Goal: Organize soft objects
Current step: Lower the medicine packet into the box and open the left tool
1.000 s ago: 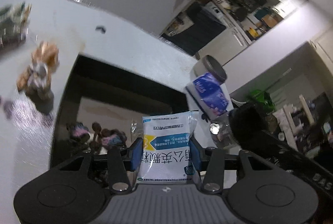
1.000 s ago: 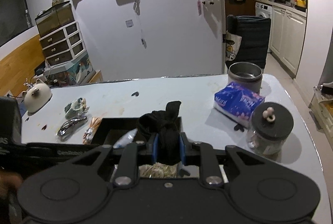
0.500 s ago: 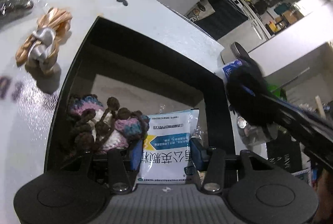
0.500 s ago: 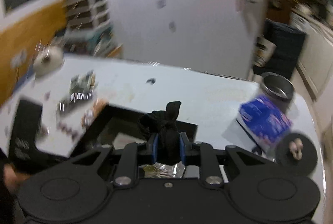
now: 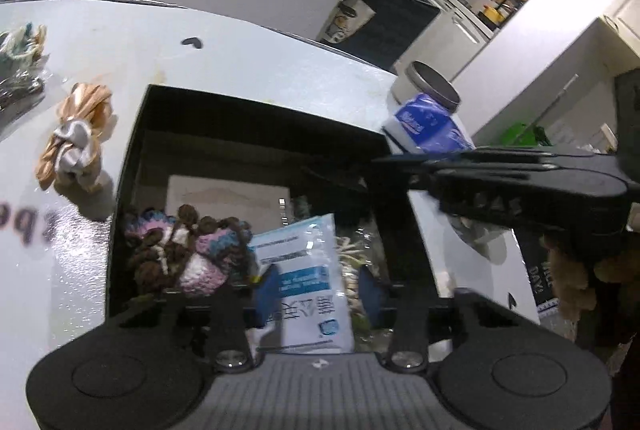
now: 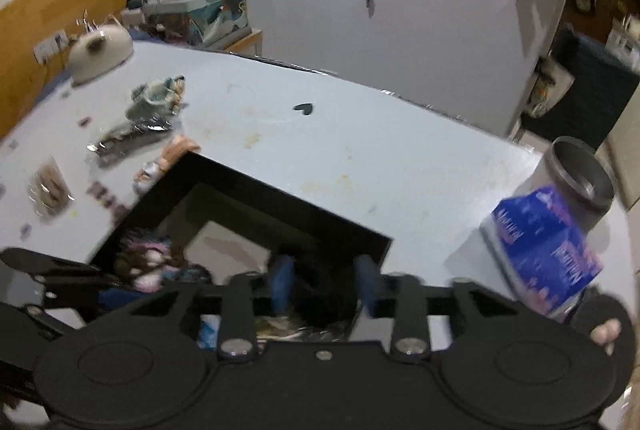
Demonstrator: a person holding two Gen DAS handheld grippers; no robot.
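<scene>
A pale blue table (image 6: pixel 360 158) carries a black storage box (image 5: pixel 256 134), the landmark here. Both grippers hover over its near edge, likely for dropping. The left gripper (image 5: pixel 316 290) stands apart, a white-and-blue packet (image 5: pixel 308 294) loose between its fingers. The right gripper (image 6: pixel 324 282) also gapes; a black cloth (image 6: pixel 324 294) sits below, blurred.

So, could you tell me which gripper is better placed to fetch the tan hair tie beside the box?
Left, probably: the hair tie lies left of the box, nearest the left gripper; the right gripper hangs over its right side.
</scene>
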